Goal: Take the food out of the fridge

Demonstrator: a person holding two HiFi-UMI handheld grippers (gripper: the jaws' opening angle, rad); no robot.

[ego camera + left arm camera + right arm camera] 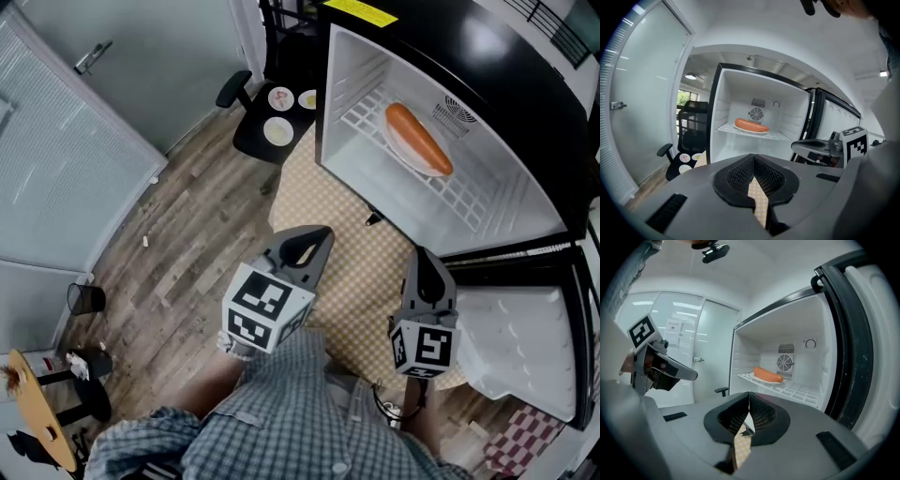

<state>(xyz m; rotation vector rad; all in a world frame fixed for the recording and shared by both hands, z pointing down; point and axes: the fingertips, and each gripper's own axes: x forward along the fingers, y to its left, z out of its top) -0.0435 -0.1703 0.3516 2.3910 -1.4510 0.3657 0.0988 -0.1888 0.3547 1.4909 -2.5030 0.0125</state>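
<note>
An orange sausage (418,138) lies on a white plate (398,150) on the wire shelf of the open fridge (525,178). It also shows as the sausage (751,125) in the left gripper view and the sausage (768,375) in the right gripper view. My left gripper (319,234) is shut and empty, well short of the fridge opening. My right gripper (422,255) is beside it, also shut with nothing in it, just outside the fridge's lower edge. Each jaw pair meets at its tips: left gripper (753,157), right gripper (749,394).
The fridge door (525,337) hangs open at the right. A checked mat (347,272) covers the floor below the grippers. A black office chair (272,117) with small plates on its seat stands left of the fridge. A bin (84,298) and a round table (37,412) are at the left.
</note>
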